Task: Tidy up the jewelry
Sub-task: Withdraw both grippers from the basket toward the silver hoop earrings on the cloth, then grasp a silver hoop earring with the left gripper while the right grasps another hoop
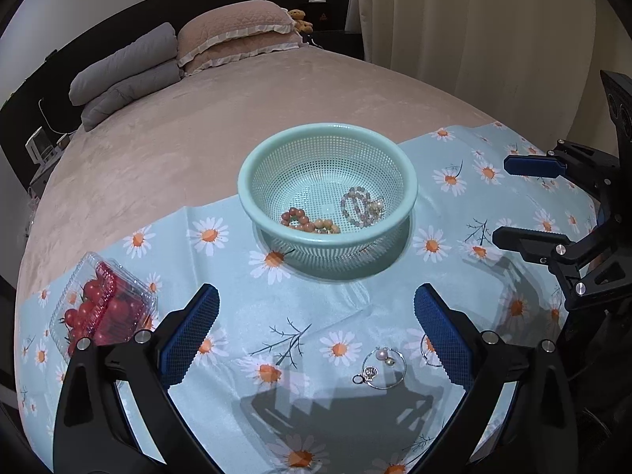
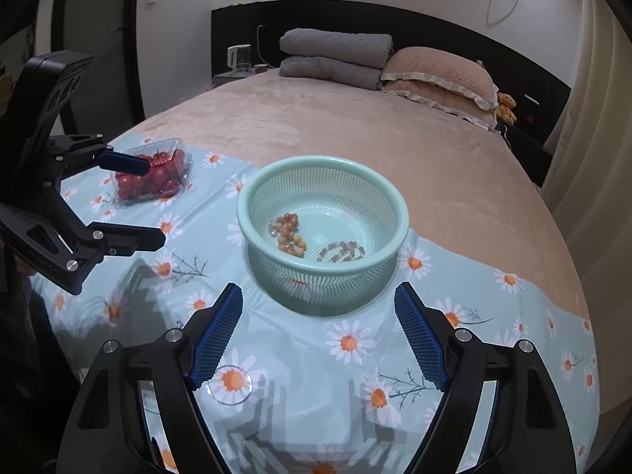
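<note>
Left wrist view: the left gripper (image 1: 316,331) hovers over the daisy cloth (image 1: 316,304), jaws spread wide and holding nothing. A silver ring with charms (image 1: 381,367) lies on the cloth between its fingers, toward the right one. Farther off stands the green basket (image 1: 328,138), with an orange bead bracelet (image 1: 310,223) and a pale bead bracelet (image 1: 357,205) inside. The right gripper (image 2: 320,331) is wide open and empty, near the basket. A box of tomatoes (image 1: 100,302) sits at the left.
</note>
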### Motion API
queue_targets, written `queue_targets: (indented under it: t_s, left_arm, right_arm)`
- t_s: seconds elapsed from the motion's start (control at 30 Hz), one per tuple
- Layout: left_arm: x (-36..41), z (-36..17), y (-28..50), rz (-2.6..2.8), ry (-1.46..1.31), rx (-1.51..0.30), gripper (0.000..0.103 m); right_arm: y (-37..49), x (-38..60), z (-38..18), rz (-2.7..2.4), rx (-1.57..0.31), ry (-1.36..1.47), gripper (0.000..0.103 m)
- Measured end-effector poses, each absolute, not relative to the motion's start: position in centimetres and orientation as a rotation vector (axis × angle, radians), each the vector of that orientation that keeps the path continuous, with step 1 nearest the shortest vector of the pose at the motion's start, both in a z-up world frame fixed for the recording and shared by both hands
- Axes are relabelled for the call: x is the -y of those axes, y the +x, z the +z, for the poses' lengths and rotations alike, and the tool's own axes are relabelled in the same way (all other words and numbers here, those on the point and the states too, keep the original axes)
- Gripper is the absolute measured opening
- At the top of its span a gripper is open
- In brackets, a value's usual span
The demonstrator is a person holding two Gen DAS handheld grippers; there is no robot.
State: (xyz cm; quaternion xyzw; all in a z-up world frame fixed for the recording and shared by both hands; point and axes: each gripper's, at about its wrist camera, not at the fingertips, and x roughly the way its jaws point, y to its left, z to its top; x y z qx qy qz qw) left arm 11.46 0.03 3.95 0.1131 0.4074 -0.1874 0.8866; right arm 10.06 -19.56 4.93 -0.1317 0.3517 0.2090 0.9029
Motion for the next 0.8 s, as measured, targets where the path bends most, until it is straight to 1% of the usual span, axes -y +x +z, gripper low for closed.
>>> queue_targets:
  t_s: [0.33,0.5,0.73,0.8]
  left_arm:
    - [0.2,-1.5,10.1,-0.403,0.223,-0.961,0.097]
    - [0.3,-4.4,10.1,-0.402,0.224,-1.022,0.097]
    - [0.5,-6.8,10.2,-0.415,0.219,-1.072,0.097]
    - [0.5,-7.2,10.4,-0.404,0.215,-1.079,0.097]
  right_arm:
    - [8.8,18.6,0.7,0.440,-0.819,-0.286,0.075]
    - [8.4,18.3,-2.4,0.445,-0.885,-0.296,0.075]
    - [8.3,18.5,-5.8,0.434,-0.950,-0.281,0.074]
    - [8.4,18.5,-6.4,0.416,-0.942,-0.264,0.071]
